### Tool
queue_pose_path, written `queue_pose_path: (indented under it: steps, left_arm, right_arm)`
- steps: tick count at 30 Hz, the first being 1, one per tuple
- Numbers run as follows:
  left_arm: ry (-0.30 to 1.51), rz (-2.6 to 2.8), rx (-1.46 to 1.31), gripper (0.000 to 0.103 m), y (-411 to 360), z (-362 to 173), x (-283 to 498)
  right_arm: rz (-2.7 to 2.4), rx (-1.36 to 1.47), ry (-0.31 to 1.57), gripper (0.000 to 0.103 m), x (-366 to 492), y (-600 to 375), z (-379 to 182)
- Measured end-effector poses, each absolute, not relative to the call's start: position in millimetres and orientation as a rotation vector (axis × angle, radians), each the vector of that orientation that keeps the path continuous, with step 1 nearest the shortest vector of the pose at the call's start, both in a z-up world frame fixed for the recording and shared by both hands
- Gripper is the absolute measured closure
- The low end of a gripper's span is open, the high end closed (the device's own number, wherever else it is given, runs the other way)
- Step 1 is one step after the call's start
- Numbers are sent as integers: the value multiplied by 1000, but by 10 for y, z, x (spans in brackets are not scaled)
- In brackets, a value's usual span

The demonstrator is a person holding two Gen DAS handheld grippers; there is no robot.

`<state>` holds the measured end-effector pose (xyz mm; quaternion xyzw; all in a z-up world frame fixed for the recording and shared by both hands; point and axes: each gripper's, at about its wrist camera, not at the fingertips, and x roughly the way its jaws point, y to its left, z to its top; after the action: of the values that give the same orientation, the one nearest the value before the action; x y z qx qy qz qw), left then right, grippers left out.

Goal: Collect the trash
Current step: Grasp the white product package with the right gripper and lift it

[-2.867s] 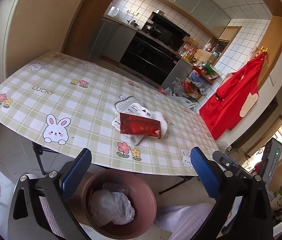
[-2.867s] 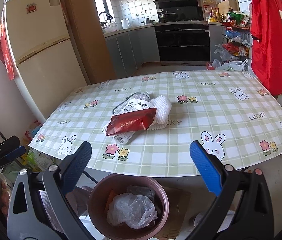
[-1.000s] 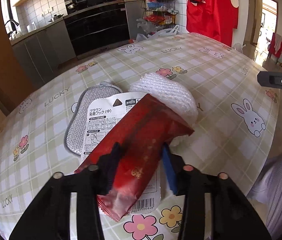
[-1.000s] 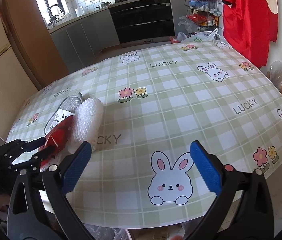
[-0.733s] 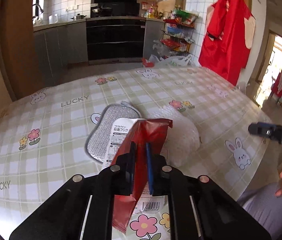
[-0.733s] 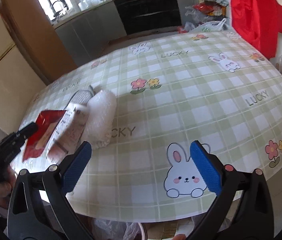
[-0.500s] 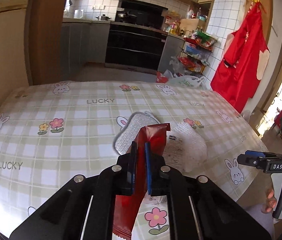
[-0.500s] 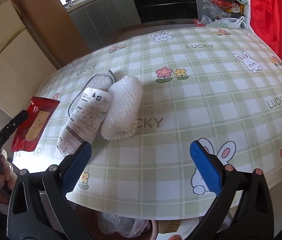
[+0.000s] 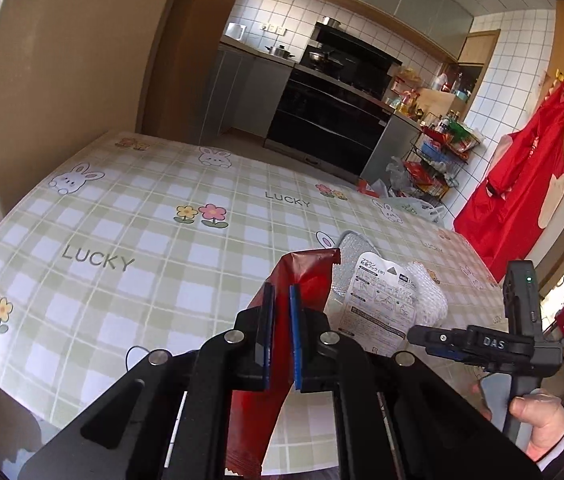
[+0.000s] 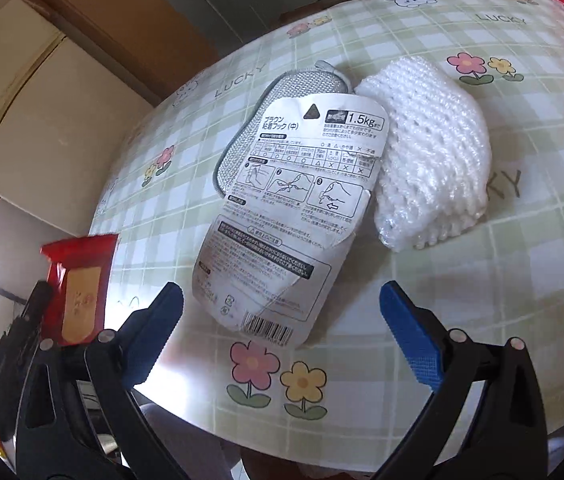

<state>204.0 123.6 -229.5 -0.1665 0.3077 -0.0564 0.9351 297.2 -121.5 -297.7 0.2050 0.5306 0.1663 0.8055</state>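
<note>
Kitchen desk holds printed packaging and white foam net, uncollected. Left gripper pinches the red wrapper, seemingly lifted clear; right gripper gapes empty.

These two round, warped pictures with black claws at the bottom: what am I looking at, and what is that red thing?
There is no robot here: a person holds a two-finger claw in each hand, each carrying a wide-angle camera looking along its fingers. In the left claw's view, the left gripper is shut on a red wrapper lifted above the table. In the right claw's view, the right gripper is open above a white printed package, which overlaps a grey pad; white foam netting lies beside it.
</note>
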Motion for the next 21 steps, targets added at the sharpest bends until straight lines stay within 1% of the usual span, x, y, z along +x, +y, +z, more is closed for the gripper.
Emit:
queue_pose_path:
  steps: [4, 14, 16, 17, 18, 21]
  left_arm:
    - [637, -100, -398, 95, 1378, -2400, 1876]
    - [657, -89, -460, 95, 1517, -2599, 1719]
    - [655, -93, -462, 95, 1517, -2606, 1688]
    - [655, -95, -465, 95, 1515, -2605, 1679]
    - [655, -98, -469, 95, 1516, -2607, 1667]
    - [651, -101, -472, 95, 1521, -2606, 1651]
  right_arm:
    - [330, 458, 1149, 6, 3103, -1090, -3087]
    - [258, 349, 1061, 6, 3256, -916, -3133]
    - [246, 333, 1063, 9, 3283, -897, -3135]
    - [245, 325, 1067, 15, 3290, -895, -3130]
    - [248, 322, 1071, 26, 3284, -891, -3123]
    - [280, 350, 1093, 46, 3281, -915, -3121]
